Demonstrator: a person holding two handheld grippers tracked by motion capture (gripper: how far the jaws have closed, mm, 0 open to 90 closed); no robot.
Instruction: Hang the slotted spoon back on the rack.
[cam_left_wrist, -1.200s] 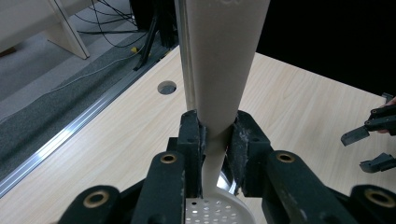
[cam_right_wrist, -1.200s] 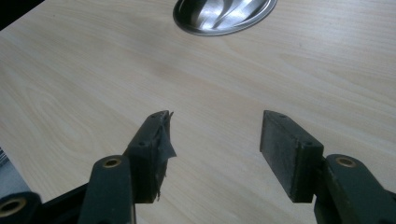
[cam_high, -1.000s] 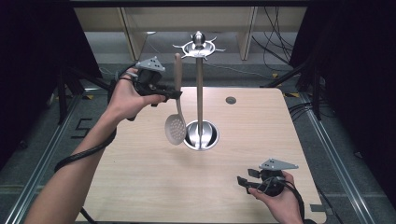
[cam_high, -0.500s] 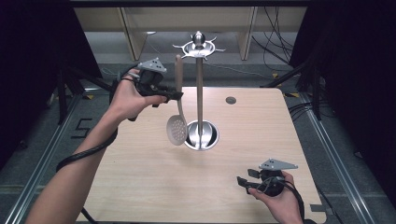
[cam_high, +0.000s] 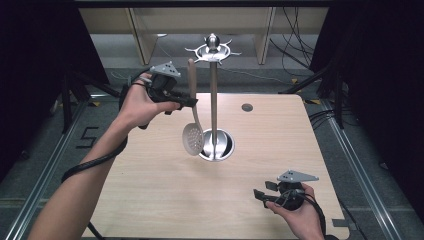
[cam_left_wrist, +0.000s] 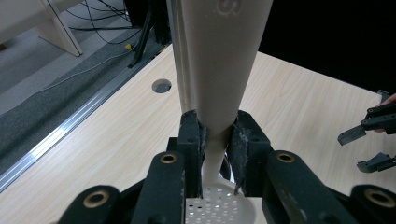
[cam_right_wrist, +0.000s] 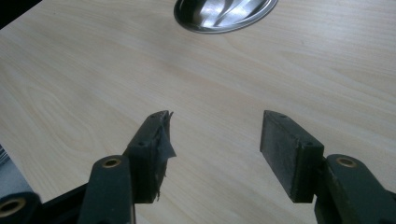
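Cream plastic skimmer (cam_high: 192, 120), likely light, stiff and slick, hangs clamped at its narrow neck in left tongs (cam_high: 189, 102); right tongs (cam_right_wrist: 212, 140) gape empty.

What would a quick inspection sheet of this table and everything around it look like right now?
Surface: pale wooden table with a round hole near its far edge.
Job's things: slotted spoon held upright, head down, beside the metal stand.
Clutter: nothing seen.
Grippers: left gripper shut on the spoon's handle; right gripper open, holding nothing, low over the table's near right.
Cables: black cable trails along the left forearm; loose wires lie on the floor beyond.
Surroundings: grey floor, dark curtains at both sides.
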